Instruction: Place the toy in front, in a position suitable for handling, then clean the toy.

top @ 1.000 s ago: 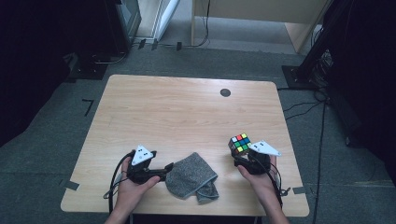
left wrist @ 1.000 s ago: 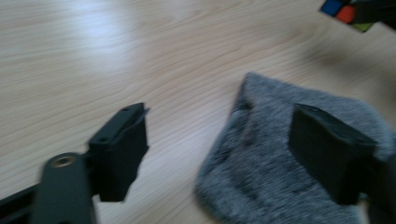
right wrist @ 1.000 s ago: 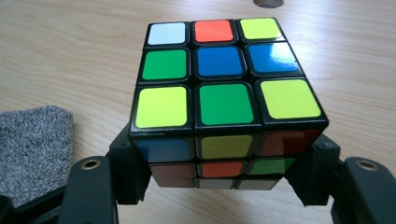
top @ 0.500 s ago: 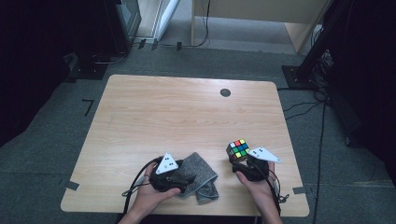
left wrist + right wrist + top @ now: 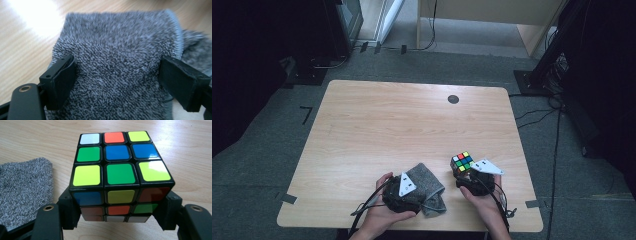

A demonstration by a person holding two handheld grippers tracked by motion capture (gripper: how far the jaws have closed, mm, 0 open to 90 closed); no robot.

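Observation:
A grey fuzzy cloth [image 5: 430, 182] lies bunched near the table's front edge. My left gripper [image 5: 416, 191] rests on it. In the left gripper view the cloth [image 5: 117, 50] bulges between the jaws of that gripper [image 5: 121, 80], which stand wide open at its two sides. A scrambled Rubik's cube [image 5: 462, 161] sits just right of the cloth. My right gripper [image 5: 465, 173] is shut on it from the near side. In the right gripper view the gripper [image 5: 120, 213] clamps the lower sides of the cube [image 5: 120, 167], and the cloth [image 5: 25, 187] lies to the left.
The wooden table [image 5: 412, 120] has a small black round insert [image 5: 453, 99] near its far edge. Both hands are close to the front edge. Cables and dark stands lie on the grey floor [image 5: 562, 120] to the right.
My left gripper has moved right, from beside the cloth onto it. My right gripper has shifted slightly left and nearer with the cube in it.

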